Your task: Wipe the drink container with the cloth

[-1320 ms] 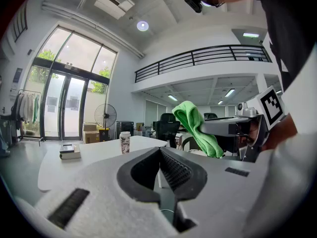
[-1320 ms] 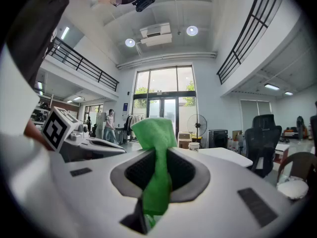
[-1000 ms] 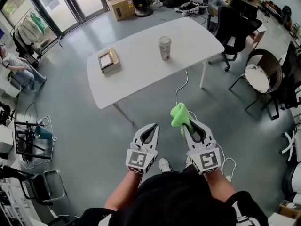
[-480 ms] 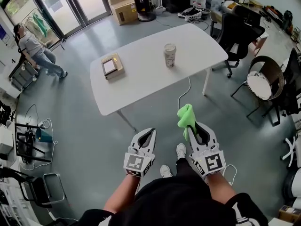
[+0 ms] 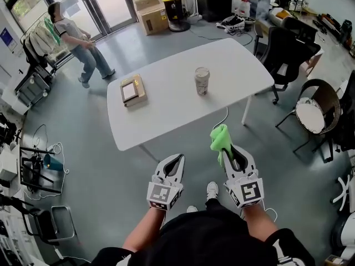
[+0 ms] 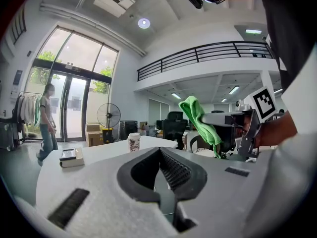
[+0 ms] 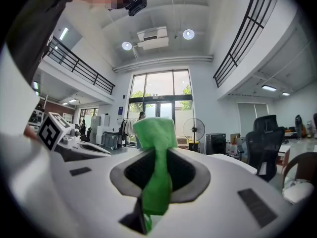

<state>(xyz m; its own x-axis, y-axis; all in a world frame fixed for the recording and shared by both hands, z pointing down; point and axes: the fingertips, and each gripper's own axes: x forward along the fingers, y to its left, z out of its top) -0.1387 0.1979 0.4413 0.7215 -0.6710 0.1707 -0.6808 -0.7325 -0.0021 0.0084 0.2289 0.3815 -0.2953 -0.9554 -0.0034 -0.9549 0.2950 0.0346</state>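
Note:
The drink container, a white patterned cup, stands upright near the middle of the white table, well ahead of both grippers. In the left gripper view the cup is small and distant. My right gripper is shut on a green cloth, which sticks up and forward out of the jaws. My left gripper is held beside it at the same height, jaws shut with nothing between them. Both grippers hang over the floor, short of the table's near edge.
A book-like box lies on the table's left part. A person stands at the far left near the glass doors. Office chairs and a round chair stand to the right. A cable hangs off the table.
The view has drawn nearer to the table. The person at the far left has got up and walked into the room. Both grippers keep the same pose, cloth still held.

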